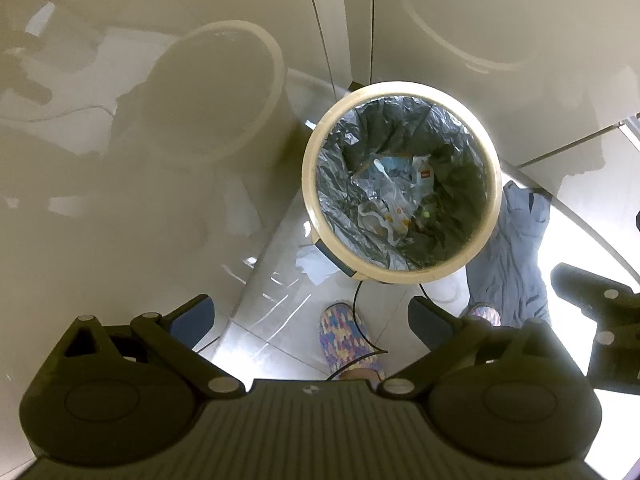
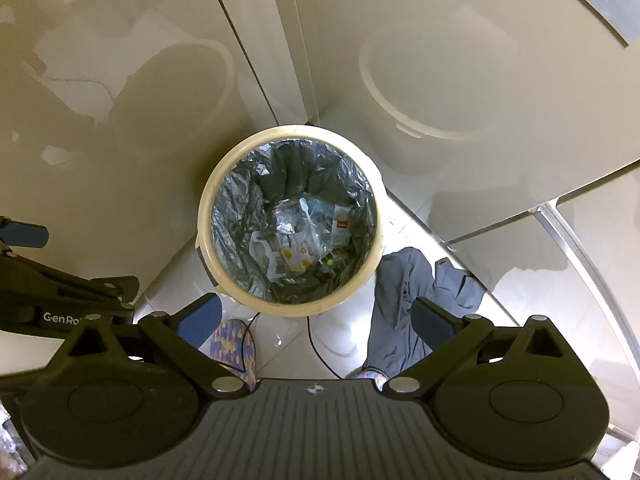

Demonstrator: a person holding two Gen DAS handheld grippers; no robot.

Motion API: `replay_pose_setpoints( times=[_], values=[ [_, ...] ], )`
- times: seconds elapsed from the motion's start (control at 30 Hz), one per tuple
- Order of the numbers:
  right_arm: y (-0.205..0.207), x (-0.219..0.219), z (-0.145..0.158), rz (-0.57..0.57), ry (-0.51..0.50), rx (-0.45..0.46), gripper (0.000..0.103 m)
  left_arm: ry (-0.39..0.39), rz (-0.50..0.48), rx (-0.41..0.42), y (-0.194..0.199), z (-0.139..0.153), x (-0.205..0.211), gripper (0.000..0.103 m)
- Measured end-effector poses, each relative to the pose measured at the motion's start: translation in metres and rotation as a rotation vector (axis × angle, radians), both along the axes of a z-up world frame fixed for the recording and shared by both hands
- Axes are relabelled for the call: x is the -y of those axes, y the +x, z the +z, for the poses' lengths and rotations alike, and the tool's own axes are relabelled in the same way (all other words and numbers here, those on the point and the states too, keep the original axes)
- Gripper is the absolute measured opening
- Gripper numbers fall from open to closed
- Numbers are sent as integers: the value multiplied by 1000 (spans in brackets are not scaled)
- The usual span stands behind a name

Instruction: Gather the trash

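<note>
A round cream trash bin [image 1: 316, 136] with a grey plastic liner stands on the floor in a corner. It also shows in the right wrist view [image 2: 208, 208]. Crumpled wrappers and clear plastic trash [image 1: 394, 196] lie at its bottom, also seen in the right wrist view [image 2: 296, 236]. My left gripper [image 1: 310, 320] is open and empty, held above the bin's near side. My right gripper [image 2: 316, 316] is open and empty, also above the bin's near rim. The left gripper's body [image 2: 60, 296] shows at the left of the right wrist view.
Glossy beige cabinet panels [image 1: 120, 160] rise behind and left of the bin. A glossy tiled floor [image 2: 520, 280] lies to the right. The person's patterned slippers [image 1: 348, 340] and grey trouser leg [image 2: 404, 300] stand beside the bin. A black cable [image 2: 316, 344] hangs over the floor.
</note>
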State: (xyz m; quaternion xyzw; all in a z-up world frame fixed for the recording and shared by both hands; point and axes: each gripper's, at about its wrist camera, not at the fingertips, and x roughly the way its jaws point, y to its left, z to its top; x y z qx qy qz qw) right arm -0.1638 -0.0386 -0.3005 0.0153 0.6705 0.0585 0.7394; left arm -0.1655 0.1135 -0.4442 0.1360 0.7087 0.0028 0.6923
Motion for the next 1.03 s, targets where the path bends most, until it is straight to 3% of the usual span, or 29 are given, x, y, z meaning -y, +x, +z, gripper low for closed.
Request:
replay_pose_setpoints(
  times=[1.03],
  values=[
    [3, -2, 12, -11, 17, 27, 101, -13, -5, 76, 3, 20, 8, 103]
  ],
)
